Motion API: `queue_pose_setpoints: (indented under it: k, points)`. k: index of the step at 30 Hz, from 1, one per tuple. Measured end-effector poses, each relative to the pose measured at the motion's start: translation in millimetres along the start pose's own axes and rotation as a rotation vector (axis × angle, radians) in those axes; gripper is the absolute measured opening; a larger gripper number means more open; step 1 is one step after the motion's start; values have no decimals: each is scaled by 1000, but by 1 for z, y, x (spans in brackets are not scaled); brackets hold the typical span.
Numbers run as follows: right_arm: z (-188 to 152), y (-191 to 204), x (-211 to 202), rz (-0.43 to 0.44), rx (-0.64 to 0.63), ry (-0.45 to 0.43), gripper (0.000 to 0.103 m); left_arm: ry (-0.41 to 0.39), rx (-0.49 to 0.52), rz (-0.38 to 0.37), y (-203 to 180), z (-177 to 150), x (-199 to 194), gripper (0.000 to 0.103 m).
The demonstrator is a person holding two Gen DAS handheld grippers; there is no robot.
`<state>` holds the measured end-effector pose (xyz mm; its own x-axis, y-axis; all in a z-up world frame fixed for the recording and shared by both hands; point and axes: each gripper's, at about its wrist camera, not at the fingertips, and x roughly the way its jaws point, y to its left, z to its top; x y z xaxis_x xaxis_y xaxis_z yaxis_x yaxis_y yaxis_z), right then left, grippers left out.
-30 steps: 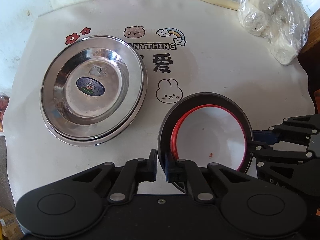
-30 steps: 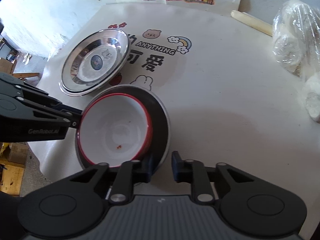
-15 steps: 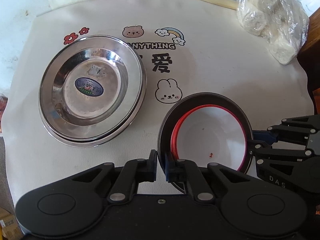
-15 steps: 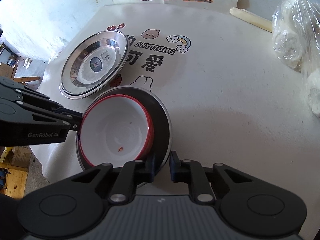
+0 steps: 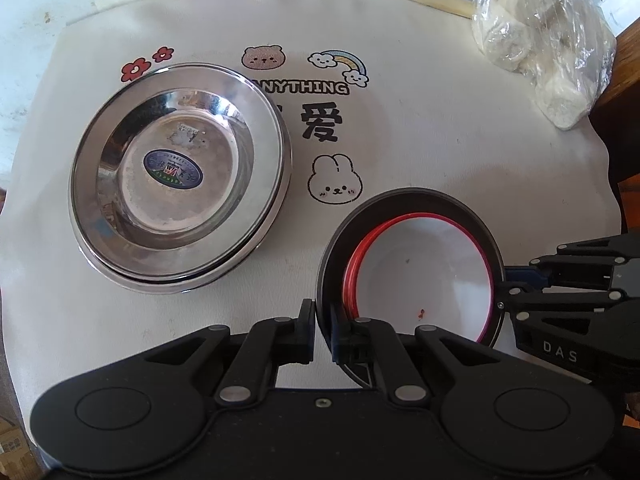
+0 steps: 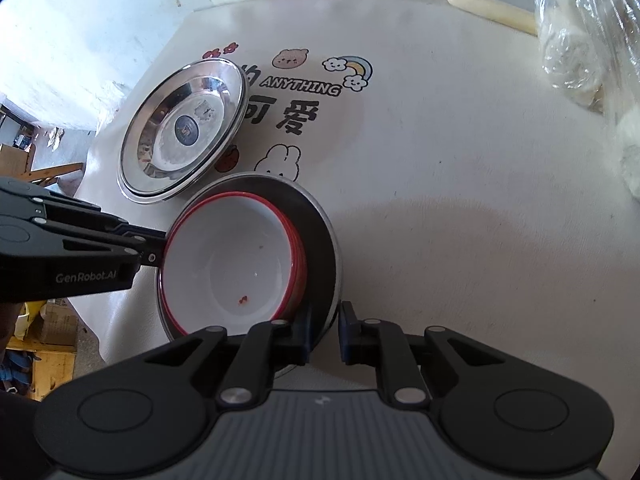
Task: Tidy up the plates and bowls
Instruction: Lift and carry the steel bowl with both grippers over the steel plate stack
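My left claw [image 5: 321, 330] and right claw [image 6: 325, 330] pinch opposite rims of the dark bowl [image 5: 404, 200], red-rimmed bowls [image 5: 424, 276] nested inside, seemingly just above the bench [image 5: 460, 152]; I keep both level while carrying.

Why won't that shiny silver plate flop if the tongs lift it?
The silver plate looks like stiff steel, so it probably stays rigid. Its polished rim may feel slippery. Another plate seems nested underneath, so the pair could slide apart or clatter.

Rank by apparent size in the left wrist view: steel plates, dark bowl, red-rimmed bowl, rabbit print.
1. steel plates
2. dark bowl, though nearer the camera
3. red-rimmed bowl, nested inside it
4. rabbit print
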<state>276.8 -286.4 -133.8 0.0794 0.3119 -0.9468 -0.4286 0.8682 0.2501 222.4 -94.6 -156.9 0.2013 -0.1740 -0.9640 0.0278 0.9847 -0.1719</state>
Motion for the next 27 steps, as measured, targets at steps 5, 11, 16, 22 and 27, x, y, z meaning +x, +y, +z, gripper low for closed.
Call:
queue_pose_setpoints:
  k: [5,11,16,22,27]
  points:
    - [2,1,4,-4,32,16,15,1,-6,-14,3,0,2,6]
    - [2,-5,5,15,83,15,13,9,-10,-14,3,0,3,6]
    - [-1,-3,4,17,88,32,13,7,-29,-36,7,0,0,5]
    - [-6,-3,-4,23,107,25,14,-9,-5,-58,4,2,-5,5]
    - [-8,-6,-12,14,129,8,14,-21,9,-75,1,4,-9,5]
